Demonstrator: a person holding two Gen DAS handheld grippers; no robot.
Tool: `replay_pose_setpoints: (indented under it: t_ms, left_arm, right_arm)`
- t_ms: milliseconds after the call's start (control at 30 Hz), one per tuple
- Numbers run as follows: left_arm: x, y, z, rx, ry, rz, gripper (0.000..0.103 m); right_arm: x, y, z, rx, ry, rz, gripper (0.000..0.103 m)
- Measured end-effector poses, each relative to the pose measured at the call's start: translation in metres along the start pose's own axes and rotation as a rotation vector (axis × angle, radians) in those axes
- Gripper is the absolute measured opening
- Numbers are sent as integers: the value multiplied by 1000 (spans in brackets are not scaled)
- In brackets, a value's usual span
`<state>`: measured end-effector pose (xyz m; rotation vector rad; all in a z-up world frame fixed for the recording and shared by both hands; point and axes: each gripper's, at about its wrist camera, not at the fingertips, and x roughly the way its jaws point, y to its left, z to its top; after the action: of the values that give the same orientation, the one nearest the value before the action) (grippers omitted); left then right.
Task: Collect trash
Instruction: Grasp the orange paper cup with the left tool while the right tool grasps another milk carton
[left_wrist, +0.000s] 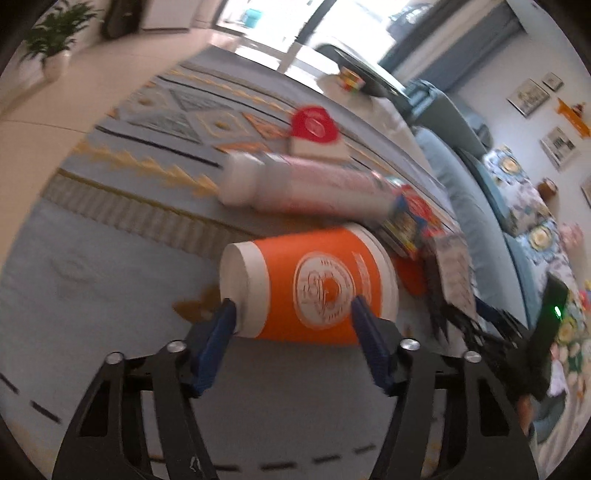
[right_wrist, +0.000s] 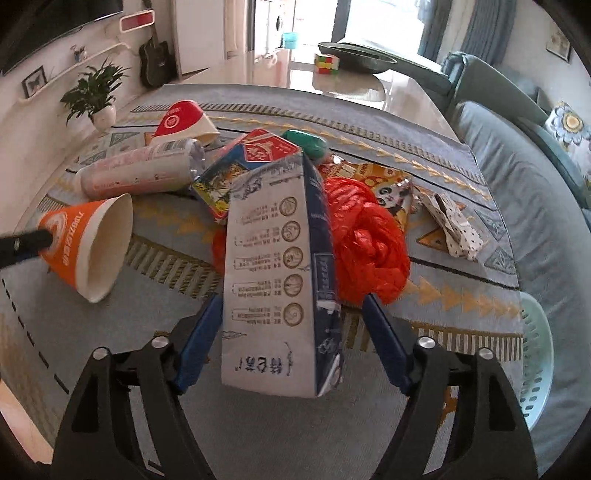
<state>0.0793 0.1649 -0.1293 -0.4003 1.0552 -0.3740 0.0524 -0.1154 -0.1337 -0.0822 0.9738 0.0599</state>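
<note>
An orange paper cup lies on its side on the patterned rug; my left gripper has its blue fingers on either side of it, touching it. The cup also shows in the right wrist view. My right gripper stands open around a tall white and blue carton, with a gap on the right side. Behind lie a red plastic bag, a white bottle, a red cup, a panda wrapper and a crumpled dotted paper.
A pale green plastic basket stands at the right edge of the rug. A blue sofa runs along the right. A potted plant stands at the far left. A low table with a Rubik's cube is behind.
</note>
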Motion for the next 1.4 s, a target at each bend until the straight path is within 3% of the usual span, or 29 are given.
replay_pose_setpoints:
  t_ms: [233, 333, 433, 533, 633, 733, 867, 1100, 1133, 1167, 1400]
  left_arm:
    - [-1, -53, -31, 149, 134, -187, 56]
    - [-6, -70, -39, 223, 180, -212, 62]
    - [-15, -76, -39, 260, 172, -222, 69]
    - [-19, -78, -31, 291, 123, -163, 77]
    - [-8, -75, -22, 260, 102, -117, 81]
    - [18, -67, -13, 201, 122, -64, 81]
    - [42, -65, -8, 166, 169, -50, 81]
    - [64, -77, -15, 195, 200, 50, 72]
    - [64, -79, -15, 204, 197, 74, 66]
    - [65, -80, -17, 209, 198, 84, 66]
    - [50, -102, -21, 248, 138, 68, 64]
  right_arm:
    - [-13, -33, -6, 96, -23, 27, 62]
    - [-21, -49, -11, 130, -41, 28, 62]
    - [-32, -67, -19, 165, -63, 43, 62]
    - [-39, -80, -27, 189, -73, 34, 62]
    - [-45, -93, -39, 223, -74, 31, 62]
    - [-44, -106, -51, 259, -49, 18, 62]
    - [-40, -117, -68, 283, -6, 4, 62]
    - [-34, -120, -71, 302, 30, 20, 63]
    - [-33, -119, -70, 300, 31, 16, 64]
    - [-32, -119, -69, 296, 31, 1, 69]
    - [-28, -116, -65, 269, 36, -43, 72]
